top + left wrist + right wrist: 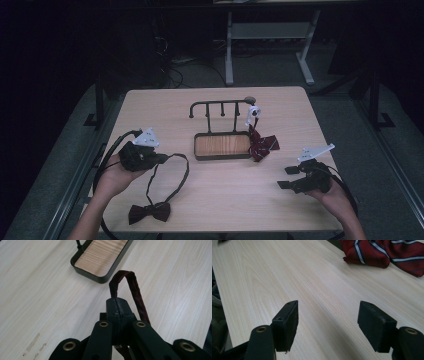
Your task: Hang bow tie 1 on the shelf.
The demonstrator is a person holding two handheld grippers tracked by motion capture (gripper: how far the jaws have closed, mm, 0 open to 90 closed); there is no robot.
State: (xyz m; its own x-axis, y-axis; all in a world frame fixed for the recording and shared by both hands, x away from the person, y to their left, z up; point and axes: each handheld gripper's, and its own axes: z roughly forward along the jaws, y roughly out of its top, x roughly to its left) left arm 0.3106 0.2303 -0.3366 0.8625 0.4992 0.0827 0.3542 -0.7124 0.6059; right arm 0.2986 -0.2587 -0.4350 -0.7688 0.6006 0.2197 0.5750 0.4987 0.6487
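1. The left gripper [161, 159] is seen at the left of the table [300, 107], held in the person's left hand [112, 175]. Its jaws are pressed together on the dark strap [130, 287] of a bow tie.
2. In the left gripper view, the strap is seen rising from between the closed jaws as a short loop, one side running back down past the right jaw.
3. The strap is traced in the high view from the jaws in a wide loop down to the dark bow tie [149, 212], which lies flat on the table near its front edge, just in front of the left hand.
4. The right gripper [287, 177] is held low over the right side of the table, jaws spread wide with nothing between them; bare wood is seen in the gap in the right gripper view.
5. A red striped bow tie [261, 144] lies against the right end of a dark-rimmed wooden tray [222, 145] at mid-table, well apart from the right gripper.
6. A black rack with pegs [220, 107] stands at the back of the tray; a small white clip-like item [254, 113] hangs at its right end.
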